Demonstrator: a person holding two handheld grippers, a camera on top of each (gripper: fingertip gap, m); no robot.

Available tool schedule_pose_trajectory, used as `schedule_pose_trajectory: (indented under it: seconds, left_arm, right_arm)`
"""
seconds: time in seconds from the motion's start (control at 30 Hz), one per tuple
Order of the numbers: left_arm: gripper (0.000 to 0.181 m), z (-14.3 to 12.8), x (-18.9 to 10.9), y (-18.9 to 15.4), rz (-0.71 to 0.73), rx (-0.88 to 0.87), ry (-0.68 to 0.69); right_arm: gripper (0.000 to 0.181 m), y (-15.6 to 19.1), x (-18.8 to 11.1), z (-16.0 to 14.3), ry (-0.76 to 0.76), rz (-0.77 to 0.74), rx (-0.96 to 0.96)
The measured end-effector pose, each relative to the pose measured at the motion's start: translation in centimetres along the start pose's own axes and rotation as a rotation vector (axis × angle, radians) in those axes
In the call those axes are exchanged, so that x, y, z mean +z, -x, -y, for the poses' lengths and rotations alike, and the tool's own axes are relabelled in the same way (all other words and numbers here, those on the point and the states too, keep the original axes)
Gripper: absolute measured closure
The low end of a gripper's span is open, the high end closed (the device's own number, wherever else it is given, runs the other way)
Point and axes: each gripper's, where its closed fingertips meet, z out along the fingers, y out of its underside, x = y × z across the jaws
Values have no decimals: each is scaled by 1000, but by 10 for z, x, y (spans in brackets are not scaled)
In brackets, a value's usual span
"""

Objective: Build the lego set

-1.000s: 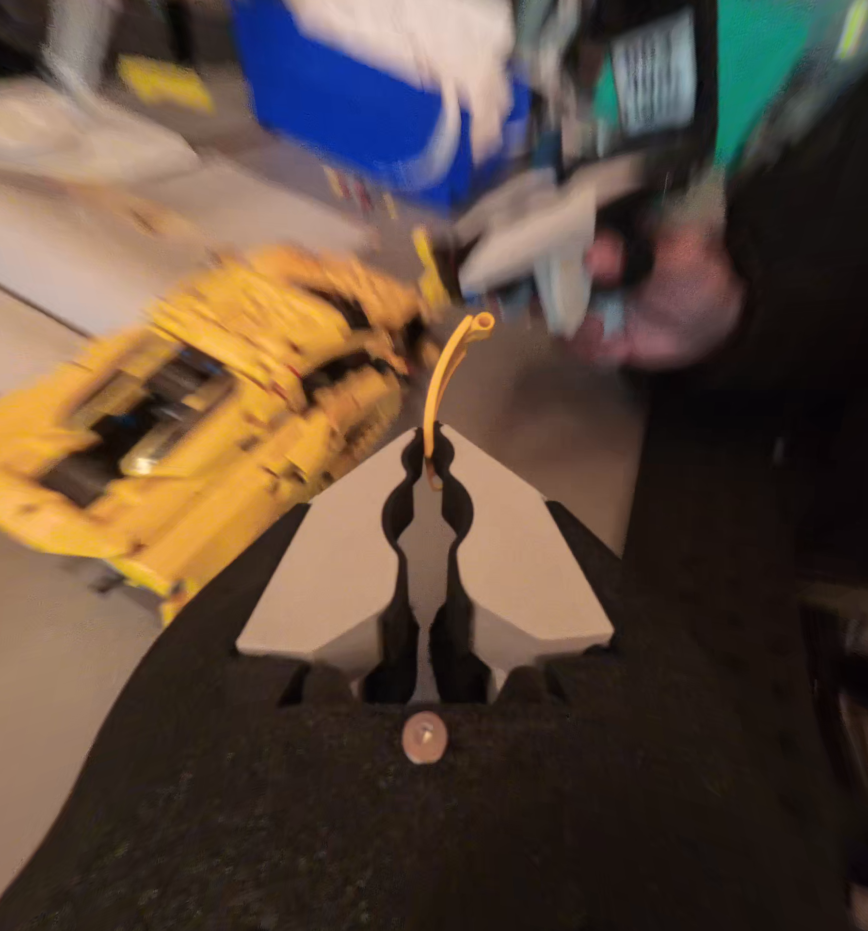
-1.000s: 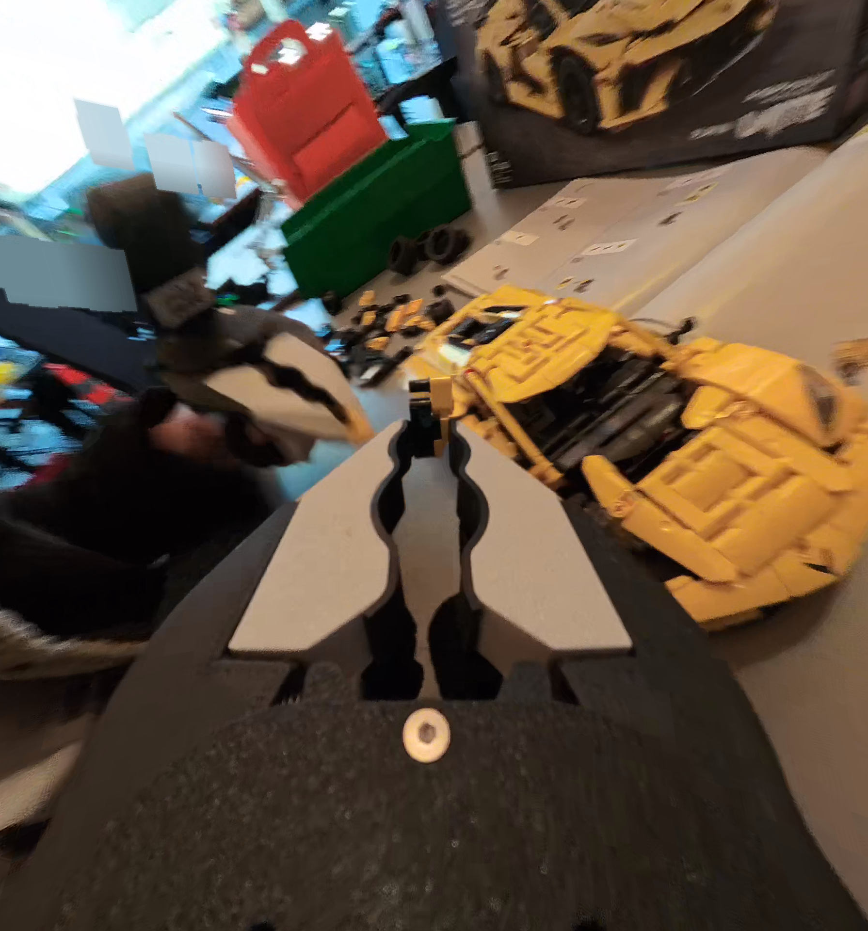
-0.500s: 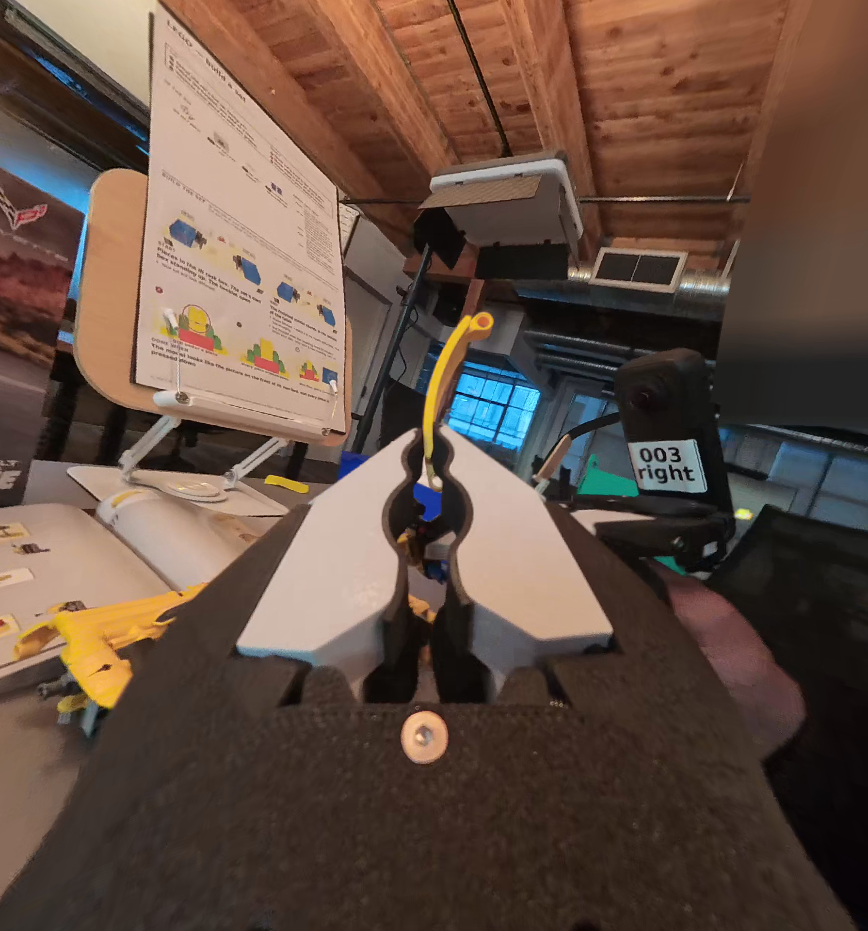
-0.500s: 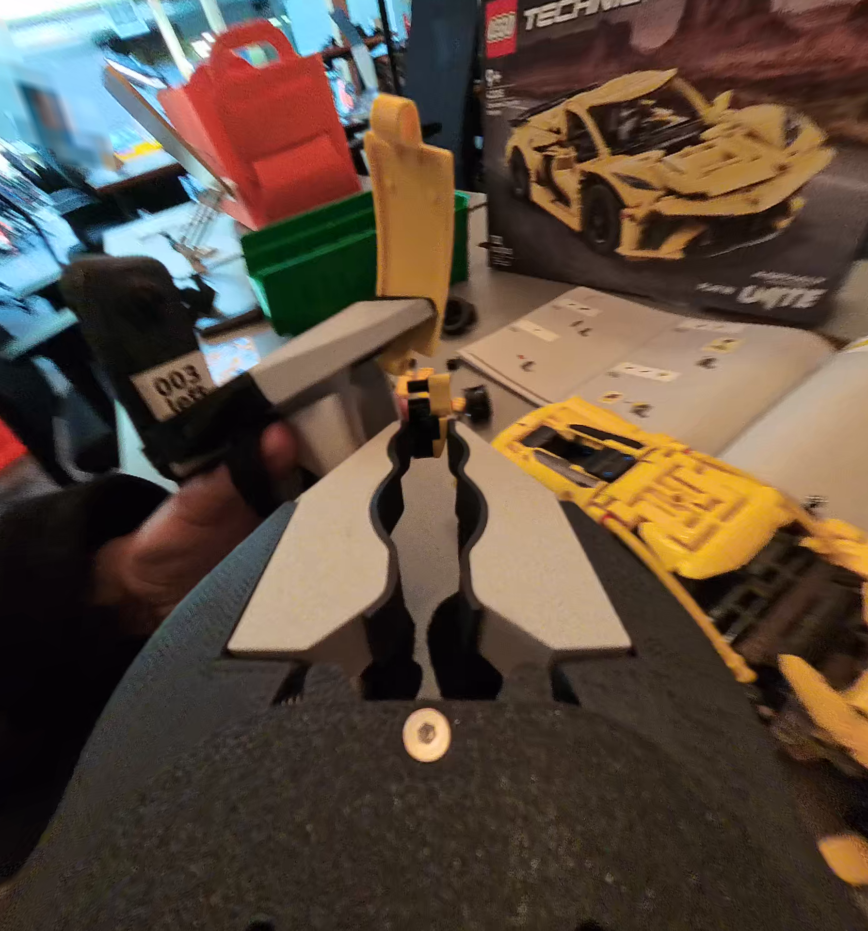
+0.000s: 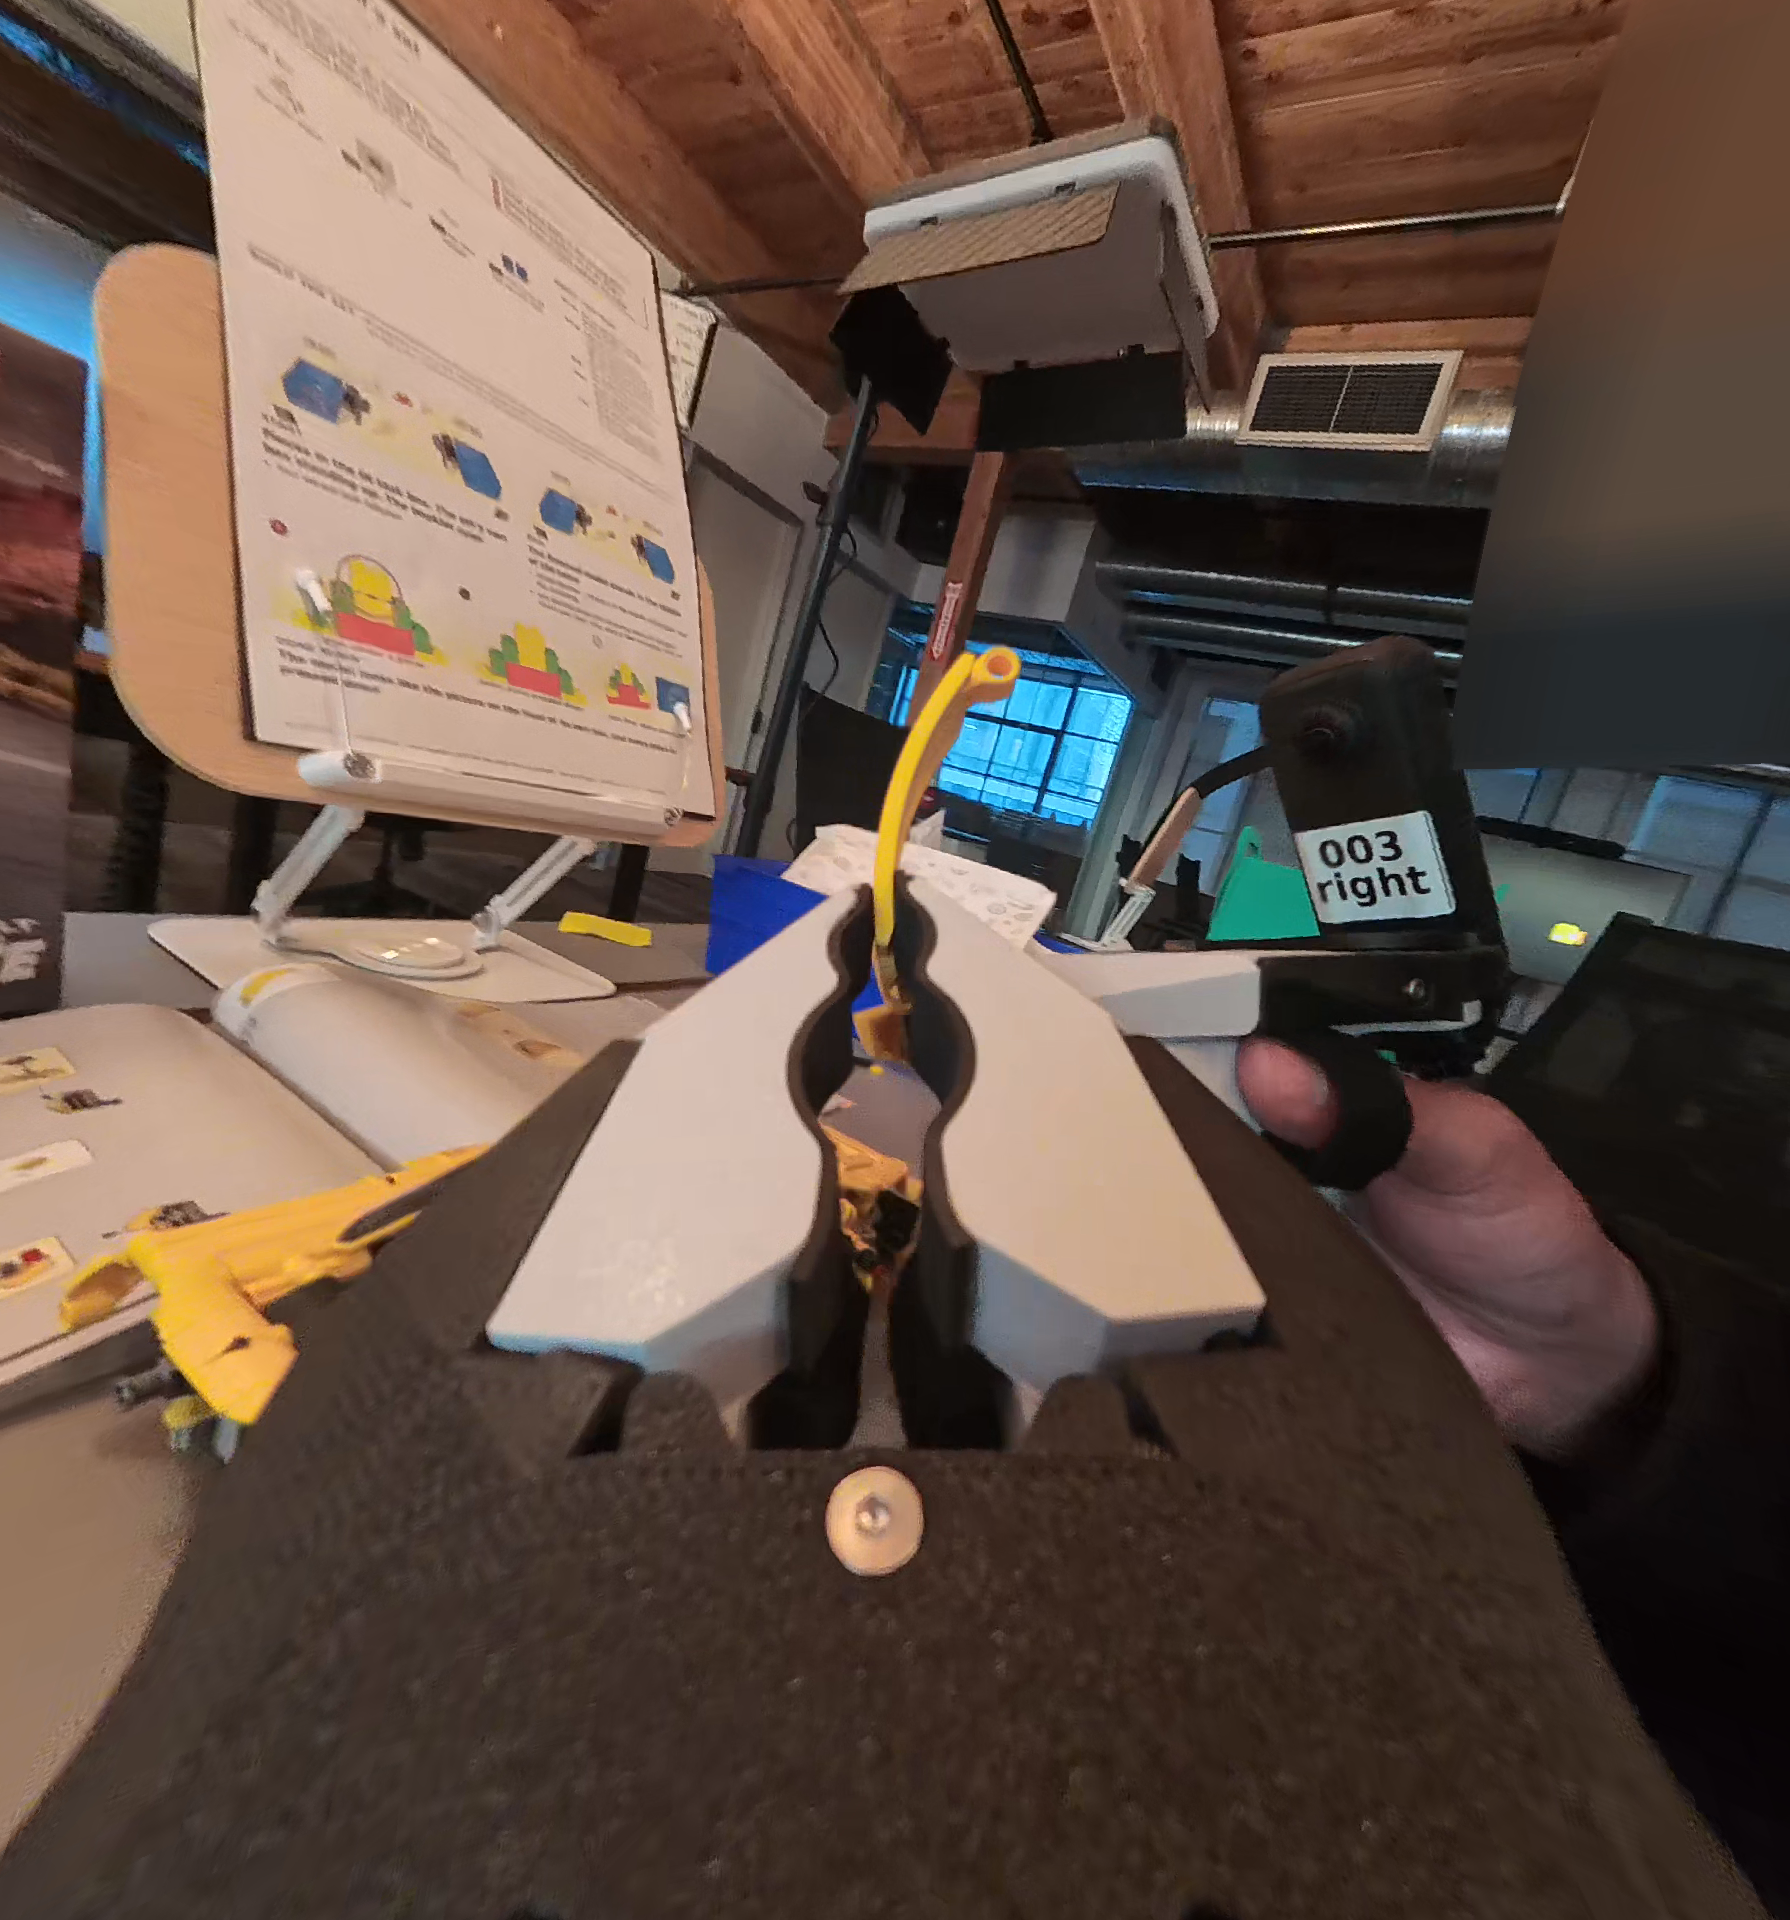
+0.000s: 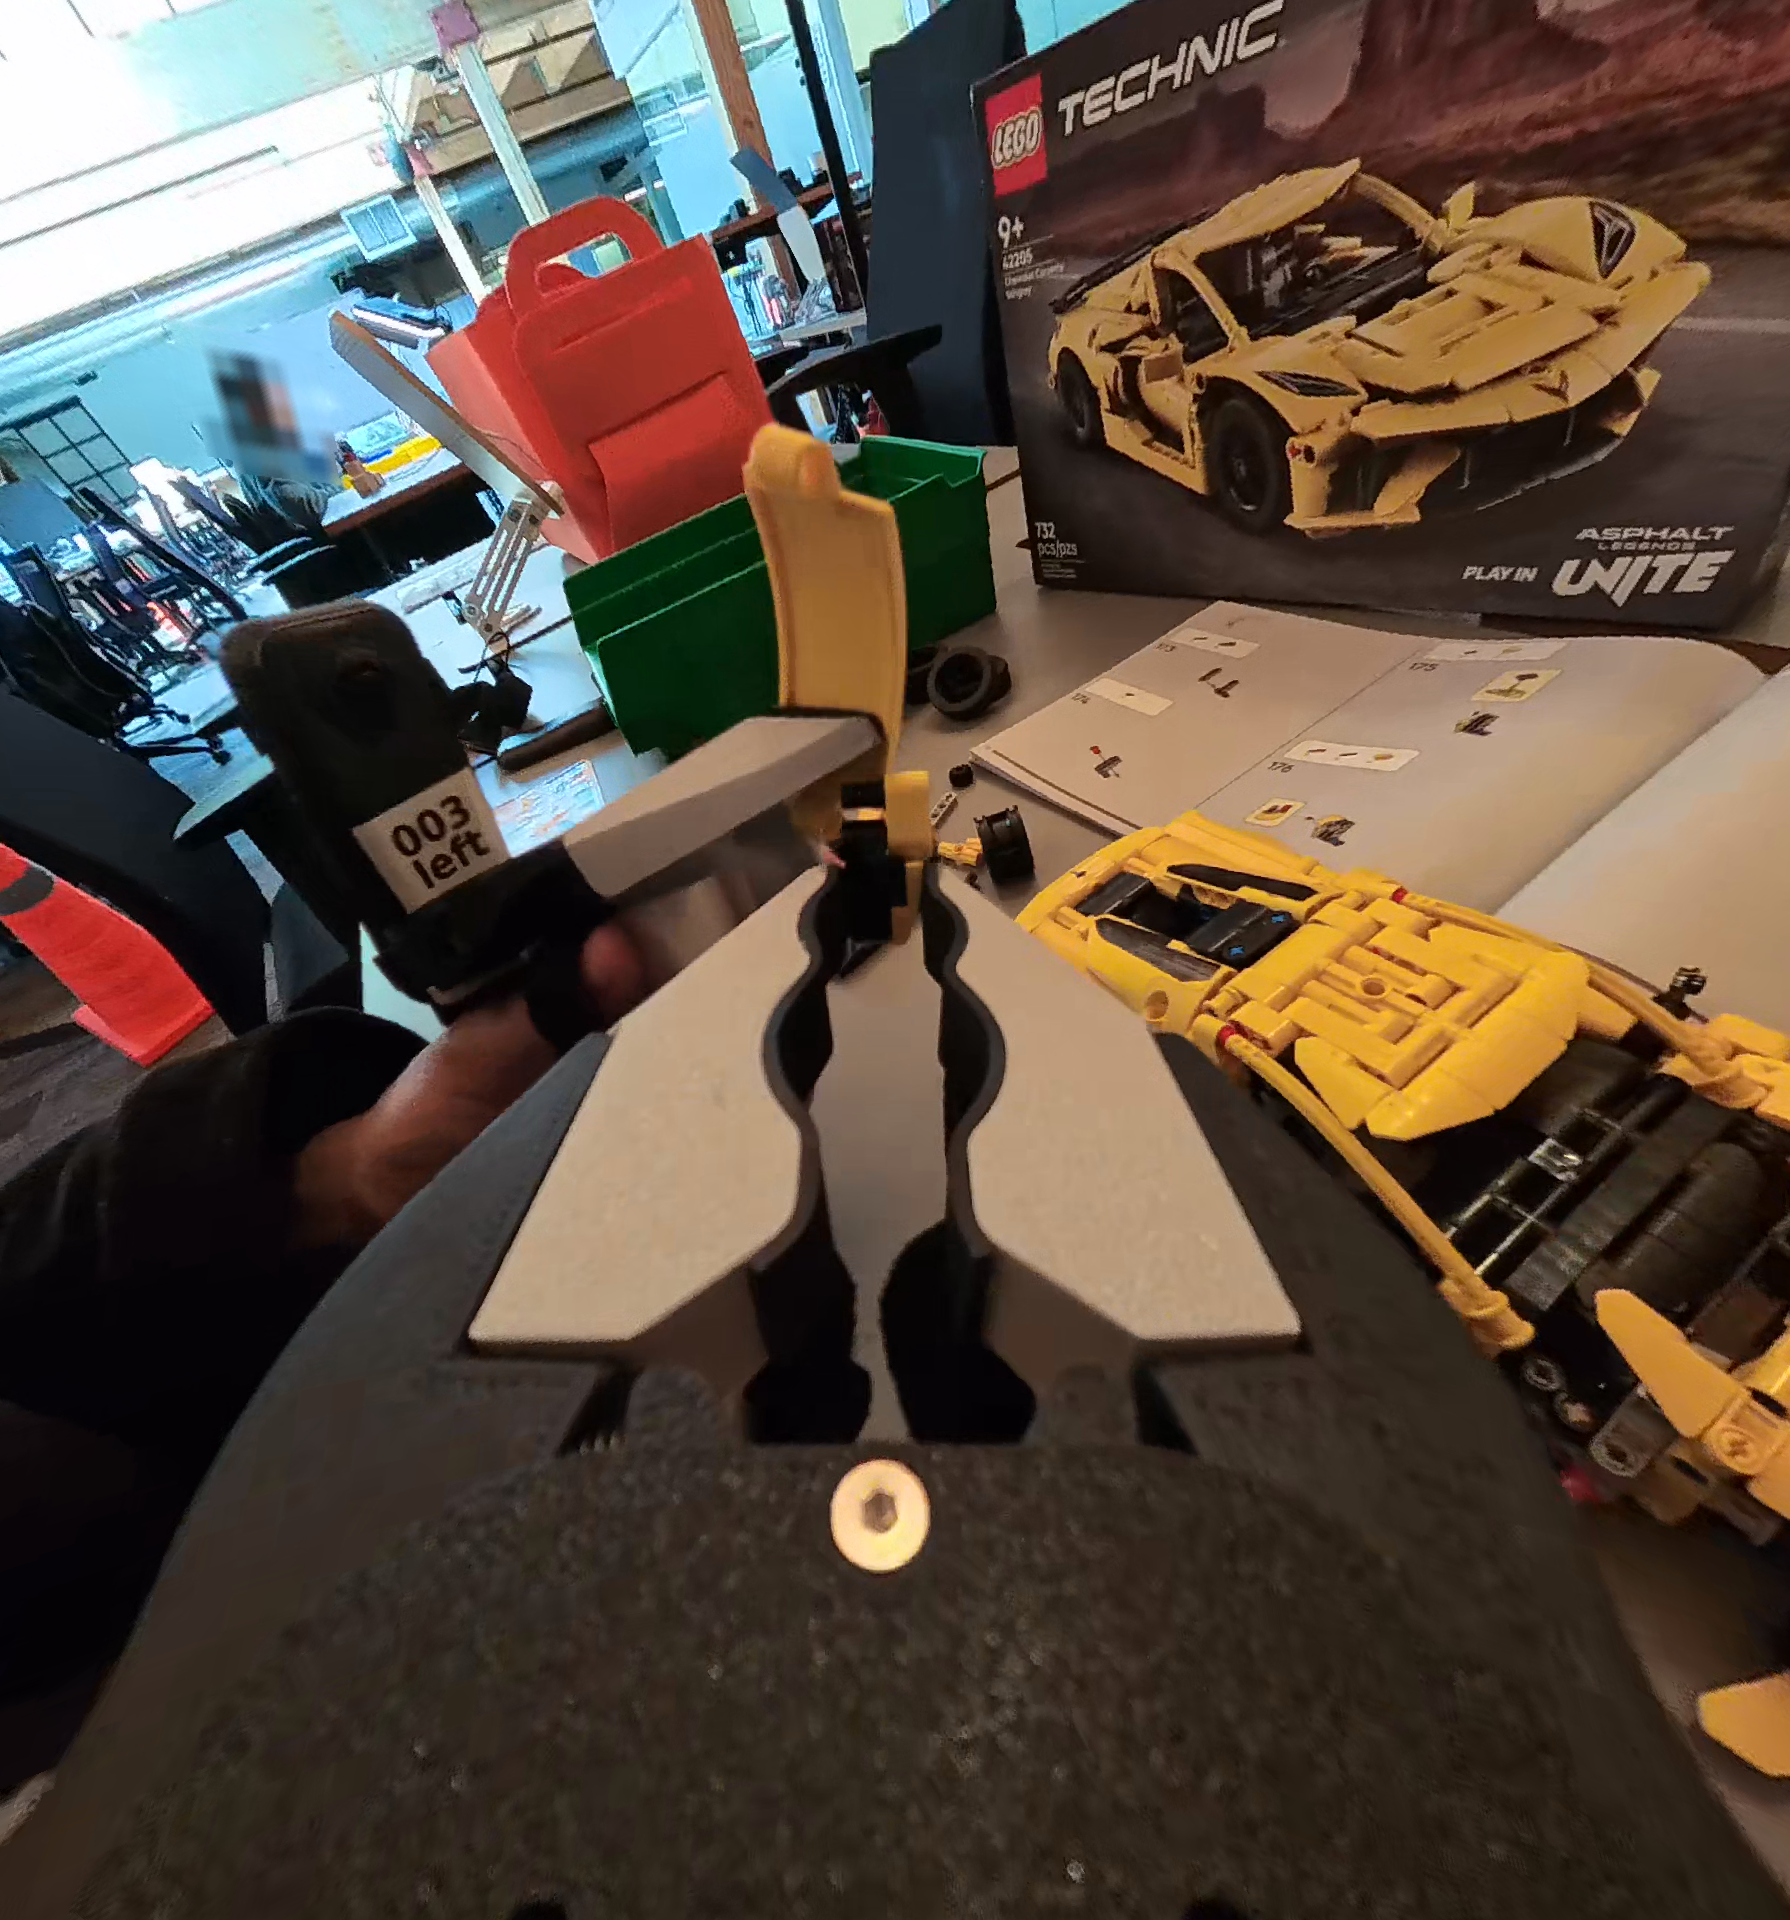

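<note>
Left claw [image 5: 889, 914] clamped on curved yellow panel [image 6: 837, 582], right claw [image 6: 875, 883] on black-and-yellow piece [image 6: 883, 852]; counter [image 6: 1078, 613] at 12 o'clock, beneath wooden ceiling [image 5: 766, 125].

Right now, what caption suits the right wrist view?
Right tongs pinch a small black-and-yellow piece beside the left tongs' curved yellow panel.

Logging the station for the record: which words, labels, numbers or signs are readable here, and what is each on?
I don't quote writing; these things bear it:
Set box, dark, car picture: large print, legible.
White sticker on left claw camera: legible.
White sticker on right claw camera: legible.
Open instruction booklet: tiny step numbers.
Sheet on wooden stand: blurred, unreadable.
</note>
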Motion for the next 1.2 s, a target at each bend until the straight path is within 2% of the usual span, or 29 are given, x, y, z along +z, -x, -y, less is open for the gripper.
schedule_pose_trajectory:
  seconds: [0.47,0.57,0.6,0.63,0.7,0.73,0.8,0.87,0.97,1.2]
  left_arm:
    - [179,-20,-3,-2,-111,-392,125]
    - [180,-15,-7,0,-128,-453,128]
    - [180,-11,-10,1,-125,-450,108]
    - [180,-10,-12,2,-115,-430,118]
    - [180,-26,-16,2,-80,-327,253]
    - [179,-36,-20,0,-64,-244,336]
    - [179,-55,-27,0,-28,-59,459]
    - [179,-66,-30,4,12,24,523]
    - [179,-78,-30,-5,-28,-55,589]
    - [179,-86,-31,-7,-30,-16,623]
  right_arm:
    - [169,-11,-4,-4,34,-33,-91]
    - [169,-19,-8,-12,95,-48,-133]
    - [169,-23,-10,-24,191,-45,-181]
    - [169,-27,-14,-47,353,-15,-239]
    - [169,-47,-35,-95,670,-31,-398]
    - [169,-54,-45,-107,739,-40,-468]
    - [169,-49,-62,-131,867,45,-487]
    - [168,-55,-68,-137,911,37,-500]
    - [168,-56,-72,-143,949,59,-481]
    - [166,-56,-69,-150,940,107,-416]
